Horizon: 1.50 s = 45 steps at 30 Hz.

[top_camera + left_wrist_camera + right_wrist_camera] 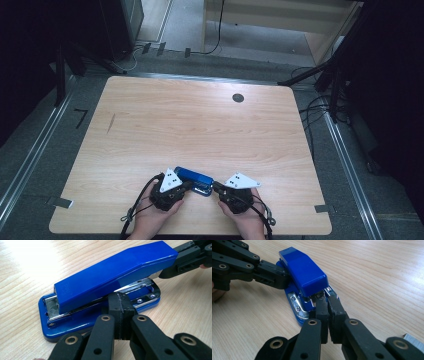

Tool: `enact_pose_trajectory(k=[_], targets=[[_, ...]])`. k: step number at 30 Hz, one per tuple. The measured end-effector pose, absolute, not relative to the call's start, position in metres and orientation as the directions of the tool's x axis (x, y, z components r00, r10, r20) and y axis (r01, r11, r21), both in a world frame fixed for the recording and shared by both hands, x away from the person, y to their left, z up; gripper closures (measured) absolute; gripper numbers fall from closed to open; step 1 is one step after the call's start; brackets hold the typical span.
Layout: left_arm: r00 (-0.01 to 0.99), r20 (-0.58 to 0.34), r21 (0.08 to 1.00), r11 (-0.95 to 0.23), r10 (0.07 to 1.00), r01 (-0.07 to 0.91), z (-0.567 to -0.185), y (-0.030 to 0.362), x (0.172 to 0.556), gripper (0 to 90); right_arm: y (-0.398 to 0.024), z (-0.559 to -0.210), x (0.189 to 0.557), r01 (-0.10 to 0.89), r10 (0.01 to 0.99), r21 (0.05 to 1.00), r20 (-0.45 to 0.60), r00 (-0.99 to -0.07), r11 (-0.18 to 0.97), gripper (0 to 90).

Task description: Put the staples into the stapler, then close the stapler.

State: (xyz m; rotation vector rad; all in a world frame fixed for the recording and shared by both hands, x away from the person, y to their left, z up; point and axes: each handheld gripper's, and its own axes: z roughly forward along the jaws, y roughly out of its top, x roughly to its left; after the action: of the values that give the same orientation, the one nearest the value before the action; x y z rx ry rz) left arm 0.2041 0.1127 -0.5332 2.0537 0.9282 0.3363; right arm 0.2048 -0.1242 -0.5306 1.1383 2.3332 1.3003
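- black jaws of our left gripper (122, 315) sit pressed together, tips wedged into the side of a blue stapler (105, 287) between its lid and base.
- our right gripper (328, 310), jaws also closed, pokes into the stapler's hinge end.
- the stapler lies on the wooden table (200, 125), near the front edge.
- risk: with neither gripper clamping it, a push could make it skid or twist away.

Glossy blue plastic stapler (110, 282) with silver metal staple channel, lying flat near the wooden table's front edge, top arm slightly raised.
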Motion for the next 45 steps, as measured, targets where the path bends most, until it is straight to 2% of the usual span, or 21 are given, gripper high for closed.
enact_pose_trajectory(k=[12, 45], targets=[[0.690, -0.075, 0.784, -0.386, 0.720, 0.487, -0.5330, 0.1122, 0.2034, 90.0, -0.1235, -0.5314, 0.2017, 0.502, 0.707, 0.798, 0.140, -0.693, 0.334, 90.0], [0.690, -0.079, 0.784, -0.383, 0.720, 0.489, -0.5331, 0.1125, 0.2036, 90.0, -0.1224, -0.5252, 0.2008, 0.484, 0.704, 0.814, 0.138, -0.697, 0.320, 90.0]])
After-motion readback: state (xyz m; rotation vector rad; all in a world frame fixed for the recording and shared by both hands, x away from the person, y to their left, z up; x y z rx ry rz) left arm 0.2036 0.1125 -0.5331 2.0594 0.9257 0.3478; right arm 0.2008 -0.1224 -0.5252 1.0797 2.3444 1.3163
